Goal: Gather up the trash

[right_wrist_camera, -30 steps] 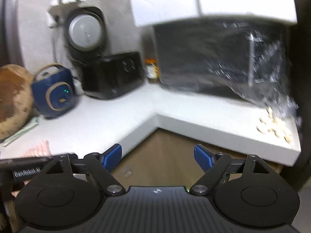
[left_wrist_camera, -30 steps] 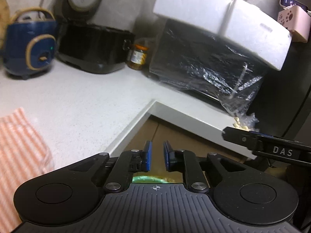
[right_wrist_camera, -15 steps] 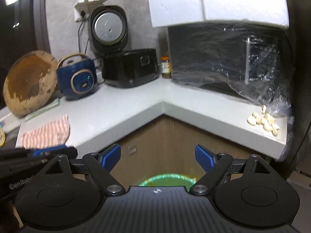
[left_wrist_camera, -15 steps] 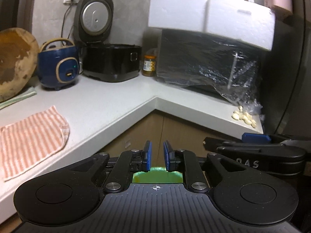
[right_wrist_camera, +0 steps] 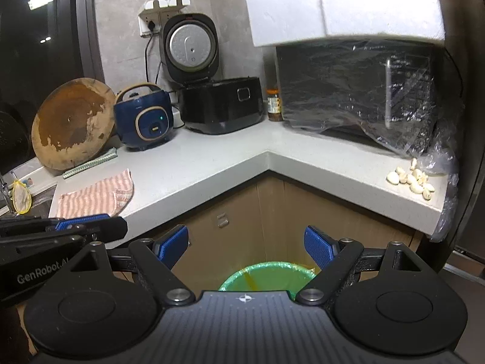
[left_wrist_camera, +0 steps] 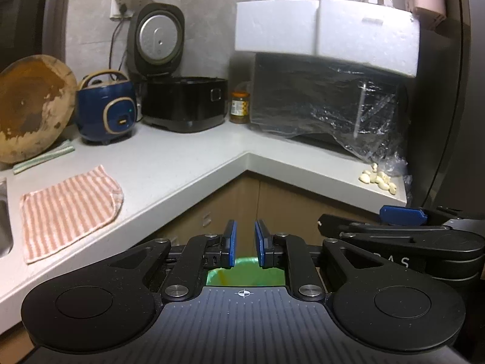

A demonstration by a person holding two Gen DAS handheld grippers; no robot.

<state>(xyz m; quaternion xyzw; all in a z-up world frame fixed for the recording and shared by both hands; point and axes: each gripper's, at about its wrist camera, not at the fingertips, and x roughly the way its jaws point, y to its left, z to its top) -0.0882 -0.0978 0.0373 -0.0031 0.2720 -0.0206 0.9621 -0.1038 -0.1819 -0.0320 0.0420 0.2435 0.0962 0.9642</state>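
A bin with a green bag liner stands on the floor under the counter's inner corner; in the left wrist view only a patch of the liner shows between the fingers. My left gripper hovers above it, its blue pads a narrow gap apart with nothing between them. My right gripper is beside it, open wide and empty. Each gripper shows side-on in the other's view: the right gripper, the left gripper. Loose garlic cloves and clear plastic wrap lie on the counter's right end.
The white L-shaped counter carries a striped cloth, a round wooden board, a blue cooker, a black cooker with its lid up, a jar and a wrapped black oven under foam boxes. Wooden cabinet doors stand behind the bin.
Both views have pulled back from the counter, so more of it and the green bin now show. Neither gripper's jaw gap has changed.
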